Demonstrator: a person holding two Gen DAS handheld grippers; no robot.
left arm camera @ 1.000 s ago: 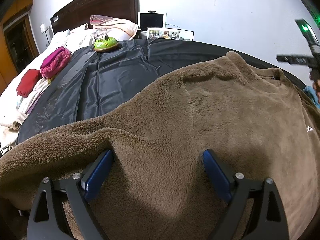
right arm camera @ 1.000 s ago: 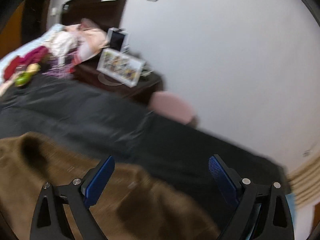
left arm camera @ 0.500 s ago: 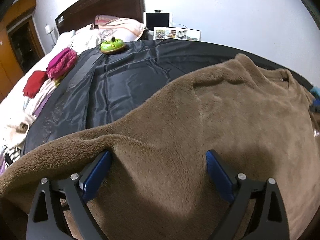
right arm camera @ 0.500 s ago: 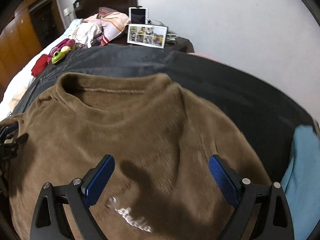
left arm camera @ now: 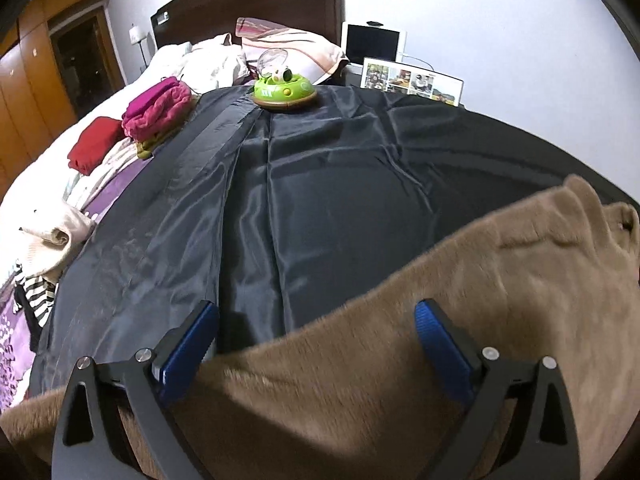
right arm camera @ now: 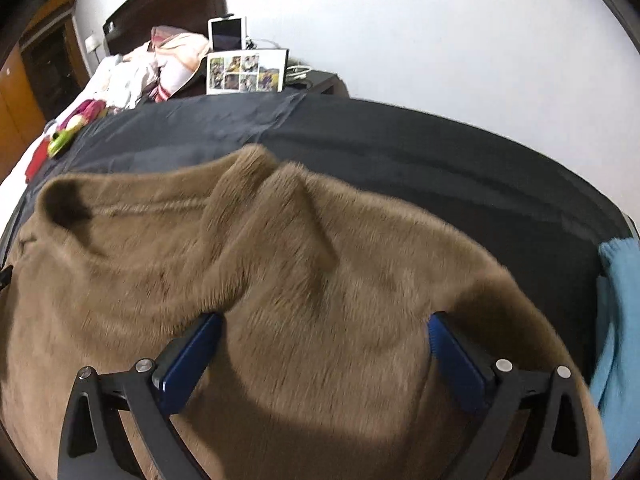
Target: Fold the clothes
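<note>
1. Brown fleece garment point(left arm camera: 460, 340) lies spread on the dark sheet point(left arm camera: 320, 200) covering the bed, at the bed's near edge; collar point(right arm camera: 68, 208) points toward the headboard end; a raised ridge of pile runs up the middle in the right wrist view.
2. Handling, judged: thick plush pile, soft, limp, no stiffness; moderately heavy for a top, so it should drape and sag once lifted; pile gives good friction to the pads, while the satin-like sheet beneath looks slippery, so the garment may slide when dragged.
3. Where to hold, judged: pinch at a hem or a shoulder seam, taking both layers; bulk is large, so wide jaws suit; avoid the mid-panel, where only a tuft would be caught.
4. Left gripper point(left arm camera: 316, 336): jaws spread wide, having just been opening; the garment's left edge lies below and between them, pads not pressing; nothing held.
5. Right gripper point(right arm camera: 324, 344): jaws spread wide, having just been opening further; fleece lies under and between them, pads not clamped on it; released.
6. Count: one brown garment in work; two grippers; one light-blue cloth point(right arm camera: 616, 320) at the bed's right edge; one green toy point(left arm camera: 284, 90) near the sheet's far edge; one pink folded stack point(left arm camera: 158, 110) and one red folded piece point(left arm camera: 94, 144) along the bed's left side; one photo frame point(left arm camera: 412, 80).
</note>
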